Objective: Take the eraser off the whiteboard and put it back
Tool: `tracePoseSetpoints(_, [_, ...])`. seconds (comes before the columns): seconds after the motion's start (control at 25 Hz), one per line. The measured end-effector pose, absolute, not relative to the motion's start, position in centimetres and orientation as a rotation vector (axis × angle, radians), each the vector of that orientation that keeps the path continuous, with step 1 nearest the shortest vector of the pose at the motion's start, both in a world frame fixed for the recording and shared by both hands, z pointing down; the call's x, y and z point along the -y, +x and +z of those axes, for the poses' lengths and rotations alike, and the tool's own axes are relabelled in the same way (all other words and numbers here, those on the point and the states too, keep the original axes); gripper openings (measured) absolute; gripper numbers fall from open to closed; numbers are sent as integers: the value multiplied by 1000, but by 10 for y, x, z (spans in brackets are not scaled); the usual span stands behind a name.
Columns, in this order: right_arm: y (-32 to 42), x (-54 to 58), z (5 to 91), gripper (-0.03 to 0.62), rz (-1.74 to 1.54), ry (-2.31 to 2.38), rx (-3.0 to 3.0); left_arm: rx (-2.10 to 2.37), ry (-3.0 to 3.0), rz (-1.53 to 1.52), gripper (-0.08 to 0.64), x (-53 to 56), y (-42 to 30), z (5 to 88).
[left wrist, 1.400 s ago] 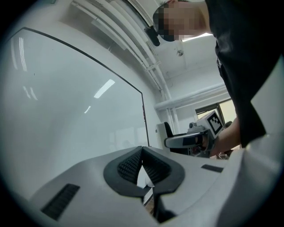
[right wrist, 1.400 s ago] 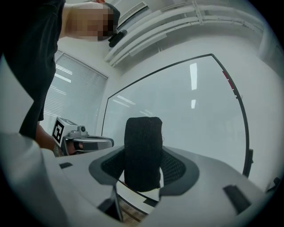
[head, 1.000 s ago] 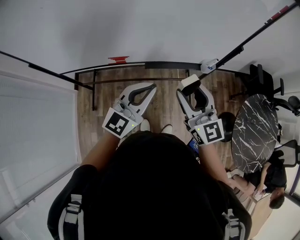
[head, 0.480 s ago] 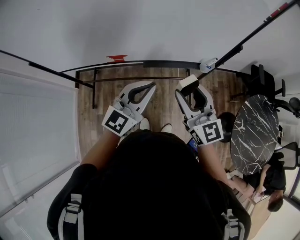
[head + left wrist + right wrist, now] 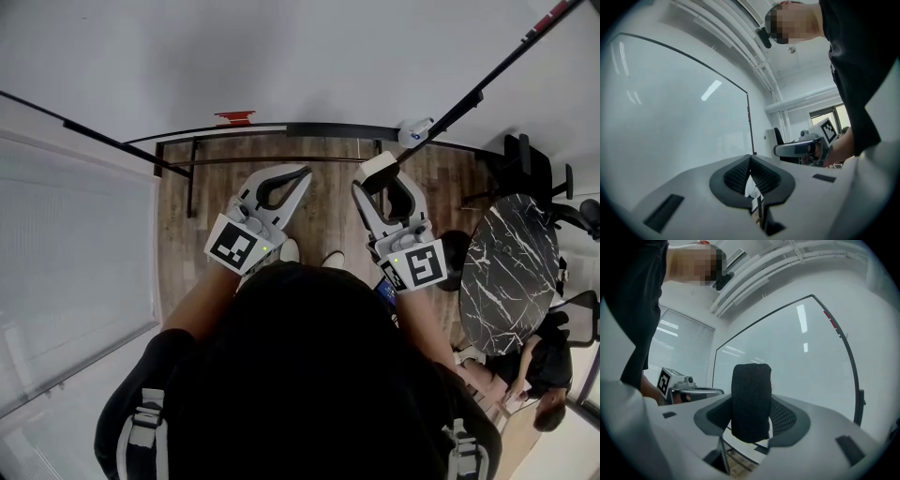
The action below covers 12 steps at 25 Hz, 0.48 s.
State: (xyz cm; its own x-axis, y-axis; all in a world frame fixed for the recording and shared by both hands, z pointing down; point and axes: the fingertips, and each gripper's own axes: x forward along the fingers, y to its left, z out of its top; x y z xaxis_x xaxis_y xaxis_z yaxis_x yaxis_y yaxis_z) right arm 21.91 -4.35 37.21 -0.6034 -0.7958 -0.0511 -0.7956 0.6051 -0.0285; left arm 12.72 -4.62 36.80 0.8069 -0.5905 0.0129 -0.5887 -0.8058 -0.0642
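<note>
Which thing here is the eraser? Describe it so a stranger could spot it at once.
Find the whiteboard the person faces, then the right claw held toward it. The eraser is the block pinched in that claw, with black felt on one face; the left claw is shut on nothing.

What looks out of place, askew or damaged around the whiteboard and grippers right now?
Nothing stands out. The eraser is held upright in the right gripper, off the whiteboard, which shows no marks or damage that I can make out. The left gripper is shut and empty.
</note>
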Motion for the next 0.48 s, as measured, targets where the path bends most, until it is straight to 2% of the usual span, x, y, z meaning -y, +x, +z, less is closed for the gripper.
tracePoseSetpoints(0.48, [237,29,367,222,-18,-1284,-2747,-1048,-2874,-96,5,29,142,360])
